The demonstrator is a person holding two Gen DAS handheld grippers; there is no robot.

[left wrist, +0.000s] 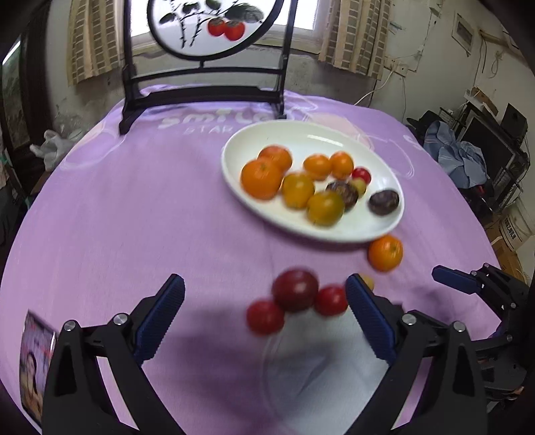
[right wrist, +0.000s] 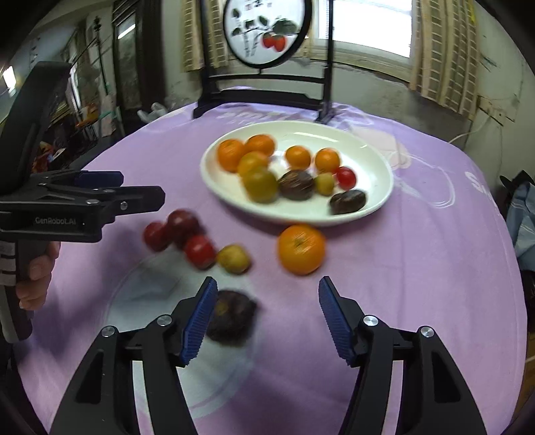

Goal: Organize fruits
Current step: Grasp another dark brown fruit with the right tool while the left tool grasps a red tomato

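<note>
A white oval plate (left wrist: 367, 140) (right wrist: 367, 160) holds several oranges, dark passion fruits and small tomatoes. On the purple cloth lie a loose orange (left wrist: 385, 252) (right wrist: 301, 249), a dark red fruit (left wrist: 295, 289) (right wrist: 182, 223), two red tomatoes (left wrist: 265, 317) (left wrist: 331, 300), a yellow-green fruit (right wrist: 234, 258) and a dark passion fruit (right wrist: 230, 316). My left gripper (left wrist: 265, 301) is open above the red fruits. My right gripper (right wrist: 267, 311) is open and empty, the passion fruit by its left finger.
A dark wooden stand with a round painted screen (left wrist: 214, 26) (right wrist: 267, 33) stands at the table's far edge. A photo card (left wrist: 35, 364) lies at the near left. Clutter and shelves (left wrist: 485, 157) stand to the right of the table.
</note>
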